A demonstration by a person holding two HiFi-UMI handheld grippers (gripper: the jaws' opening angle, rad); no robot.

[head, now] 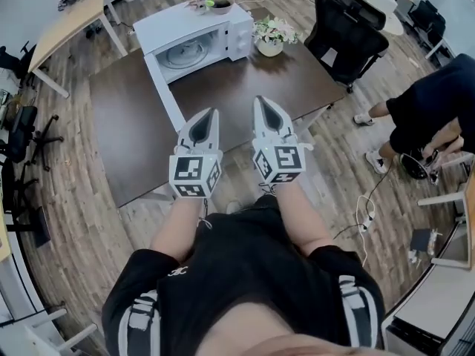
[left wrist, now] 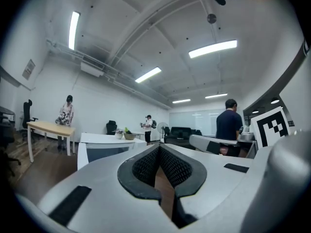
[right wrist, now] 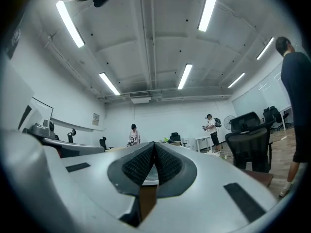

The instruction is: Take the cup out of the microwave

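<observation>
Seemingly barely begun: left tongs (head: 210,113) and right tongs (head: 261,102), both clenched on nothing, hover at the table's (head: 133,124) 6 o'clock edge; the microwave (head: 241,32) stands open at 12, no cup visible inside.

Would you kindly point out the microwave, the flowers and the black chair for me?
microwave (head: 174,22), head view, on its white top.
flowers (head: 273,31), head view, on the blooms.
chair (head: 343,39), head view, on its backrest.
</observation>
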